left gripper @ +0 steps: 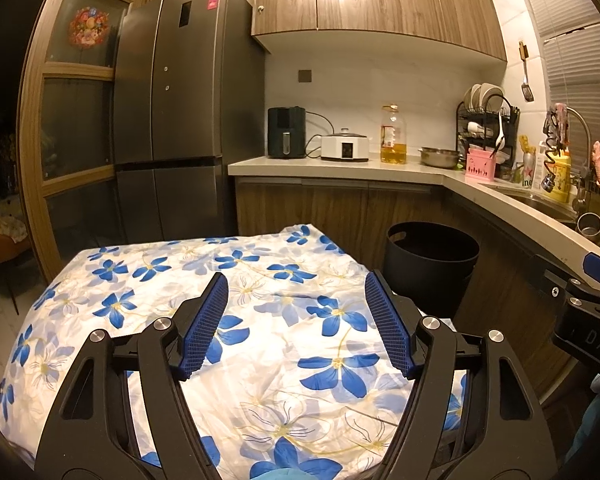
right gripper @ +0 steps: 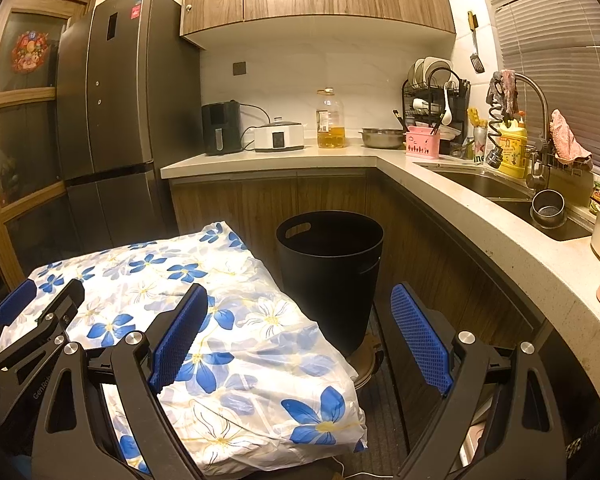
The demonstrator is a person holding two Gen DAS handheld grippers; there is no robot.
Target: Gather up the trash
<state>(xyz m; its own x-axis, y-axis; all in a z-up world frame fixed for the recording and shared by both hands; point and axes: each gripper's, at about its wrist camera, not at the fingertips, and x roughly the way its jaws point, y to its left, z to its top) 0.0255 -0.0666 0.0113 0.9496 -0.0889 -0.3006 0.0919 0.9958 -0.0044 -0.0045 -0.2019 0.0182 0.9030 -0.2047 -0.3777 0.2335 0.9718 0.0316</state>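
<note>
Kitchen w/ floral-covered table under left gripper, held wide, empty; black bin seen ahead of right gripper, also wide.

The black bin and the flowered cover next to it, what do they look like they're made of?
The bin looks like matte black plastic: smooth, seamless walls and a moulded handle slot near the rim. The flowered cover looks like thin woven cloth, maybe cotton: it wrinkles softly and drapes over the edges, with printed blue flowers. Neither is certain from looks alone.
</note>
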